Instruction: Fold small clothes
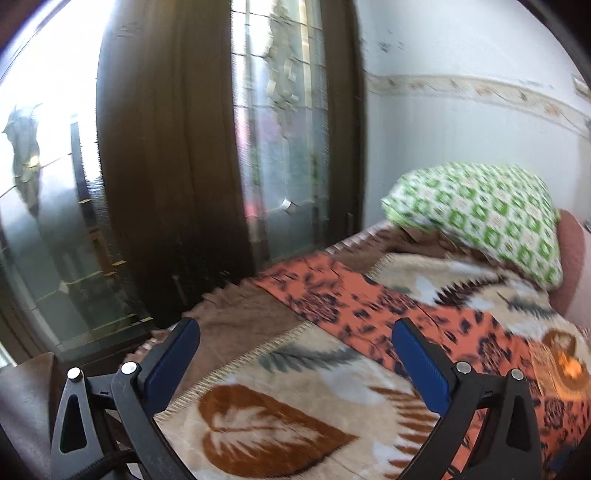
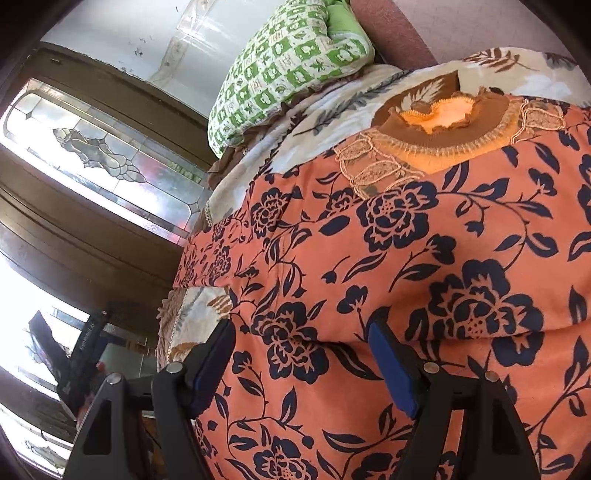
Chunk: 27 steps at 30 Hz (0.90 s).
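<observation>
An orange garment with a dark navy flower print (image 2: 424, 258) lies spread on a bed, its brown embroidered neckline (image 2: 439, 133) at the far end. In the left wrist view the same garment (image 1: 369, 302) runs as a strip across the leaf-patterned blanket (image 1: 280, 406). My left gripper (image 1: 295, 332) hovers above the blanket near the bed's edge, open, nothing between its blue pads. My right gripper (image 2: 303, 339) stands open just over the garment's near part, the cloth lying under and between its fingers (image 2: 391, 369) without being pinched.
A green-and-white checked pillow (image 1: 480, 218) rests at the head of the bed against a reddish headboard (image 2: 395, 33). Dark wooden doors with patterned glass panes (image 1: 280, 147) stand beside the bed. The white wall (image 1: 461, 129) carries a patterned border strip.
</observation>
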Each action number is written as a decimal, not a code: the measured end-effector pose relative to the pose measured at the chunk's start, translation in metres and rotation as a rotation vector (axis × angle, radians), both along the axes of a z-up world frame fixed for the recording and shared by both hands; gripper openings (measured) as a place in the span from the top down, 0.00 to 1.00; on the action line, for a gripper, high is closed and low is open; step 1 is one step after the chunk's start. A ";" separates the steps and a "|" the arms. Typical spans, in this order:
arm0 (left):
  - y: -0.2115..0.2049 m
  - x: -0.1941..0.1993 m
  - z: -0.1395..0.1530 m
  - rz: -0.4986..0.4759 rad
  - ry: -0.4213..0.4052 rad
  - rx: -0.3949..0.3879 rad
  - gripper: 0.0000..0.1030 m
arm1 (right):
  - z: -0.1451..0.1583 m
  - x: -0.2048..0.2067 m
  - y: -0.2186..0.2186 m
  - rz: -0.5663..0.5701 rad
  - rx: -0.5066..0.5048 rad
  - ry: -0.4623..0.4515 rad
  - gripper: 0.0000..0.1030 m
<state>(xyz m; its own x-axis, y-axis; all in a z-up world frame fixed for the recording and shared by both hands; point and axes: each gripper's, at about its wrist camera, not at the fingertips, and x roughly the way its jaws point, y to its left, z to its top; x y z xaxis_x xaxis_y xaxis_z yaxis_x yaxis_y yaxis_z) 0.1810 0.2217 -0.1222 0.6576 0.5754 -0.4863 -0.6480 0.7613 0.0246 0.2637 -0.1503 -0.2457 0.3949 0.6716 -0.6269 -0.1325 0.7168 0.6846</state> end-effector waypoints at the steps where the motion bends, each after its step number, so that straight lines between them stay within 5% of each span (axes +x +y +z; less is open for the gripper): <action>1: 0.007 -0.005 0.003 0.030 -0.024 0.001 0.00 | -0.001 0.000 0.002 0.005 -0.003 0.001 0.24; 11: 0.049 -0.019 0.004 0.124 -0.051 -0.041 0.00 | 0.002 -0.003 0.021 0.040 -0.004 -0.012 0.24; 27: 0.051 0.004 -0.032 0.020 0.173 -0.071 0.00 | 0.001 0.000 0.056 0.104 0.004 -0.009 0.24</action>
<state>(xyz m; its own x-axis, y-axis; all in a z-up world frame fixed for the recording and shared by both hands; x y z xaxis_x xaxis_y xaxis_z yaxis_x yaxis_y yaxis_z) 0.1850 0.2729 -0.1543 0.5494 0.5480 -0.6308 -0.6538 0.7520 0.0838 0.2641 -0.0948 -0.2451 0.3287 0.7115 -0.6210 -0.2125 0.6964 0.6854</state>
